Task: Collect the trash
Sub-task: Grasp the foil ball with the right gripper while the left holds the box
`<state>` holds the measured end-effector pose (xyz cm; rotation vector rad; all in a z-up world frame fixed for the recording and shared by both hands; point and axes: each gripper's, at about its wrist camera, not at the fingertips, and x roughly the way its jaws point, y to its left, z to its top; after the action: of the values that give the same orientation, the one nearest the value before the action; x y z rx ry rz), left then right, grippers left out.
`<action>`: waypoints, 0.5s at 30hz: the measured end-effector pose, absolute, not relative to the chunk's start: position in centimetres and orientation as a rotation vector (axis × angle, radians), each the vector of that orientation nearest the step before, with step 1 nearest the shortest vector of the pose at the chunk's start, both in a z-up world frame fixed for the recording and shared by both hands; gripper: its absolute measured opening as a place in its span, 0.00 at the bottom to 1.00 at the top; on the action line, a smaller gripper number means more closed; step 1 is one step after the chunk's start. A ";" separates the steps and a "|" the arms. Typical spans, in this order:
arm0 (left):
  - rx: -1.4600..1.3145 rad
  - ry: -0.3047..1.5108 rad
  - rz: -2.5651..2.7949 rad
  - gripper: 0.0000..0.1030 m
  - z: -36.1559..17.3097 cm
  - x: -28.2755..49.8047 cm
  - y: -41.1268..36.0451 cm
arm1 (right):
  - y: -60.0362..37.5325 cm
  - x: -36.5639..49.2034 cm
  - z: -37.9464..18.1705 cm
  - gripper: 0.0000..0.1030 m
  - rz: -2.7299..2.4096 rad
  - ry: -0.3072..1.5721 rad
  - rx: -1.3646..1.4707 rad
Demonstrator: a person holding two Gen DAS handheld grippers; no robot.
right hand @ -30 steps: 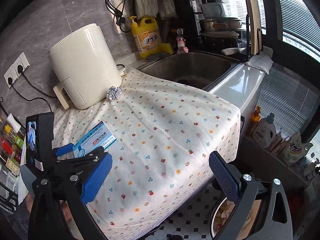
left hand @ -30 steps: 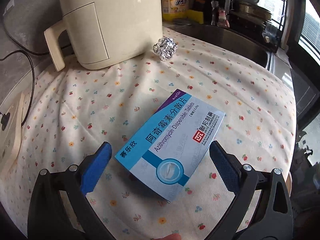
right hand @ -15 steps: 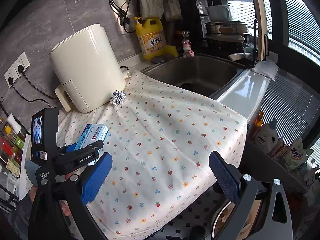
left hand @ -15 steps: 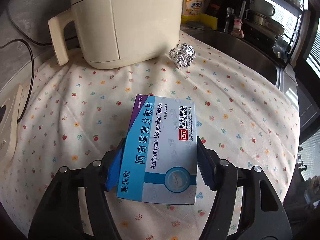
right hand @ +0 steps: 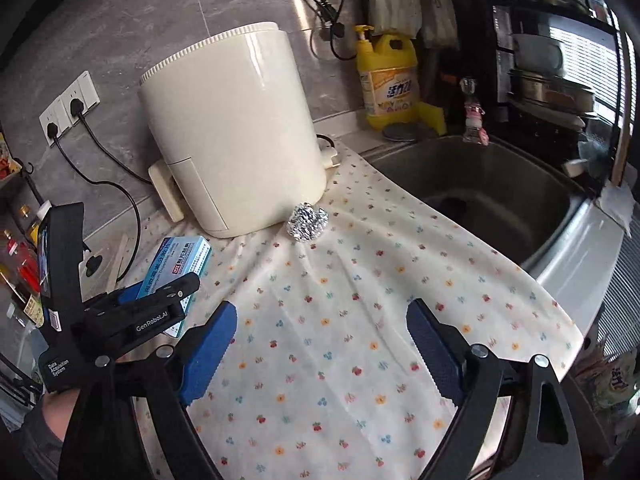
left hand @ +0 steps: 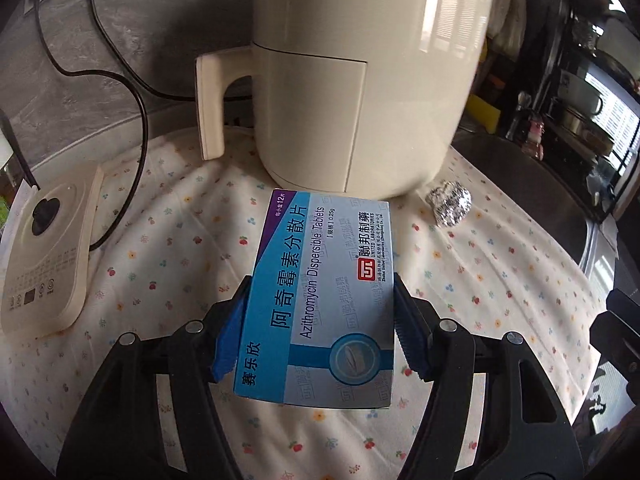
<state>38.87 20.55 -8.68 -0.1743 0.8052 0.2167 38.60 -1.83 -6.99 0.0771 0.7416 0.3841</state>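
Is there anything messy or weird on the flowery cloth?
Yes: a crumpled foil ball lies loose on the cloth beside the cream air fryer. The medicine box is clamped in the left gripper.

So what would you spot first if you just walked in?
Probably the blue pill box, clamped in the left gripper and lifted off the flowery cloth. Then the big cream air fryer at the back, with a shiny foil ball right beside its base.
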 end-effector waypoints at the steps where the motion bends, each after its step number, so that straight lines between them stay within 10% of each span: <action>1: -0.180 0.803 0.230 0.64 -8.6 39.1 20.8 | -1.4 39.4 -7.0 0.79 0.398 0.744 0.070; 15: -0.265 0.802 0.461 0.64 -9.6 43.2 23.4 | 3.4 48.7 -8.9 0.70 0.518 0.767 0.052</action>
<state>43.16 23.38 -9.59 -0.2654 0.8022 0.4613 48.66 3.35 -8.87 0.0516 0.7670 0.5183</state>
